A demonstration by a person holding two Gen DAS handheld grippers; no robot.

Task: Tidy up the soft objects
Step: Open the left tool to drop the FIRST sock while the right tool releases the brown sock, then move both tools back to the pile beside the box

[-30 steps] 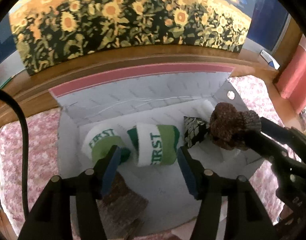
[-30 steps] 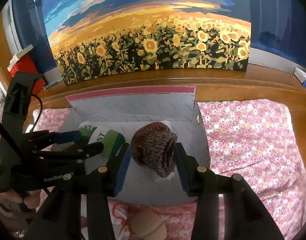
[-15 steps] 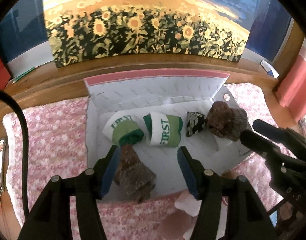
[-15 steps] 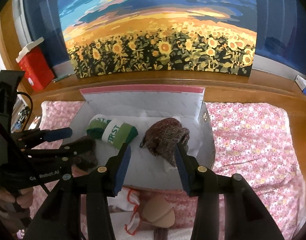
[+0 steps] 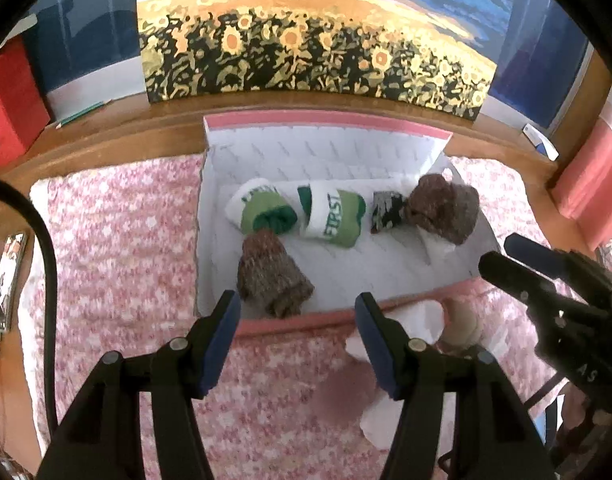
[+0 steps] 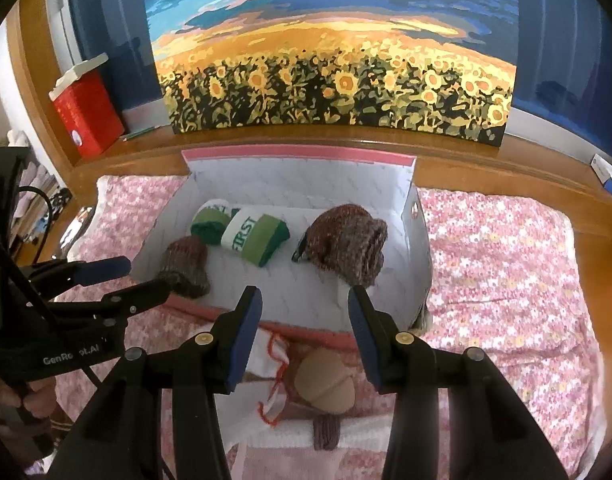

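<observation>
Both grippers have pulled back toward you since a second ago; the brown knit roll that sat between your right fingers now lies in the box, and each set of jaws stands wide apart, holding nothing.

Nearest you: left gripper [image 5: 297, 312] hangs over the flowered cloth [image 5: 114, 240], just short of the box's front rim. Right gripper [image 6: 304, 306] sits above loose items still outside the box: a beige rolled piece [image 6: 326, 384], a white one with orange trim [image 6: 272, 354], a small brown knit piece [image 6: 326, 432].

Next step, as I read it: take one of these. Tilt the right gripper down, centre the jaws on the beige roll's bulk, close on the whole bundle, not on an edge, or it may unroll.

Inside the white box [image 6: 420, 240]: dark knit roll [image 5: 272, 276] at front left, two green-and-white rolls [image 5: 332, 216] behind, patterned dark piece [image 5: 386, 212] touching the large brown knit roll [image 6: 348, 238]. Bare floor shows at front centre; set it there.

Beyond: sunflower painting [image 6: 334, 80], red container [image 6: 88, 114].
</observation>
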